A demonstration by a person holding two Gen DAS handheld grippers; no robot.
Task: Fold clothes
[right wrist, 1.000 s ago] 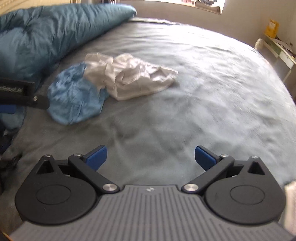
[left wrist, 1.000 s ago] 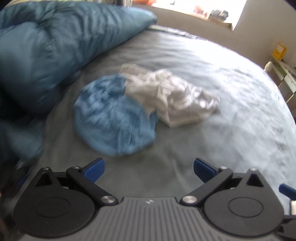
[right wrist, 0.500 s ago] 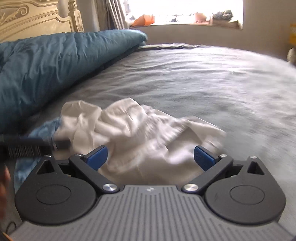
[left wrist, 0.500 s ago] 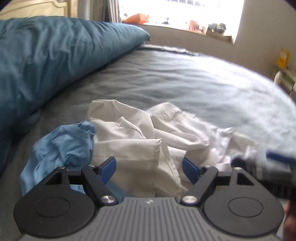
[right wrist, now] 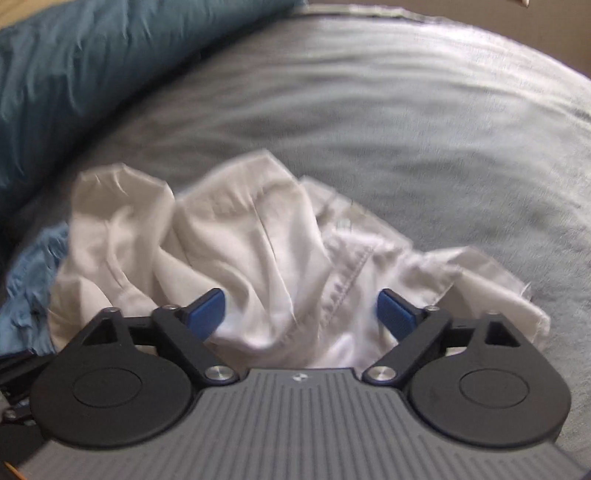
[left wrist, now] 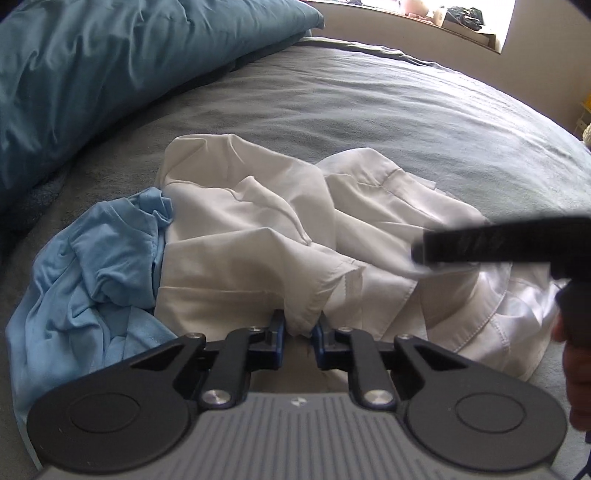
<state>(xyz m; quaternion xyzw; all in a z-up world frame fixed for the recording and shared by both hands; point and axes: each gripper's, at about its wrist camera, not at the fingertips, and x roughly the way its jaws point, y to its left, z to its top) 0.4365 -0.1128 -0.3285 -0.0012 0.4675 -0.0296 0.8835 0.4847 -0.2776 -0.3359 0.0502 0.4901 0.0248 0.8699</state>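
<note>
A crumpled white shirt (left wrist: 266, 236) lies on the grey bed, with a light blue T-shirt (left wrist: 92, 280) bunched against its left side. My left gripper (left wrist: 298, 332) is shut on a fold of the white shirt's near edge. My right gripper (right wrist: 301, 310) is open, its blue pads on either side of the white shirt (right wrist: 258, 251), low over the cloth. The right gripper also shows in the left wrist view (left wrist: 498, 245) as a dark blurred bar over the shirt's right part. The blue T-shirt (right wrist: 33, 266) shows at the left edge of the right wrist view.
A dark teal duvet (left wrist: 92, 74) is heaped along the left of the grey bed sheet (left wrist: 406, 110). A windowsill with small items (left wrist: 461, 18) runs beyond the bed's far side.
Both grippers came down onto the clothes pile. My left gripper went from open to shut on the white shirt's edge. My right gripper stayed open and moved closer over the shirt.
</note>
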